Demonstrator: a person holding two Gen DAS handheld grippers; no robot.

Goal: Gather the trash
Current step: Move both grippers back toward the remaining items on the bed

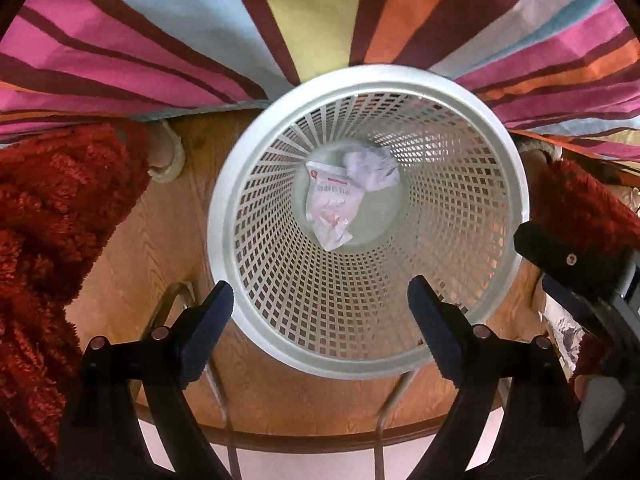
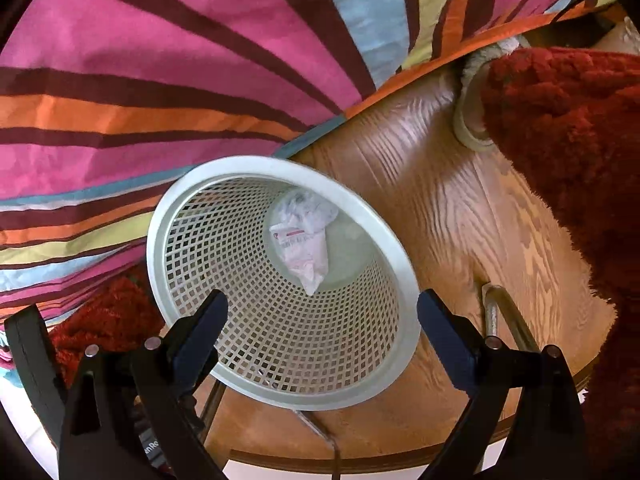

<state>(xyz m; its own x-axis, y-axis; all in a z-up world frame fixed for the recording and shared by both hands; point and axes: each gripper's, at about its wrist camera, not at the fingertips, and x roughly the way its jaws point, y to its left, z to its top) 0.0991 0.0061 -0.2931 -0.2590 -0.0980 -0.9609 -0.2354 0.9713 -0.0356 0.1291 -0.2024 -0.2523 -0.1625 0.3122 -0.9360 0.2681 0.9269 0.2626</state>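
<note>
A striped cloth in pink, orange, blue and maroon spreads beyond a round wooden tabletop with visible grain. Shaggy red fabric borders the wood on both sides, and metal bars show beneath the table's edge.

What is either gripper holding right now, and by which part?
Nothing. The left gripper and the right gripper are both open and empty above the white basket, where the crumpled paper and wrapper already lie.
</note>
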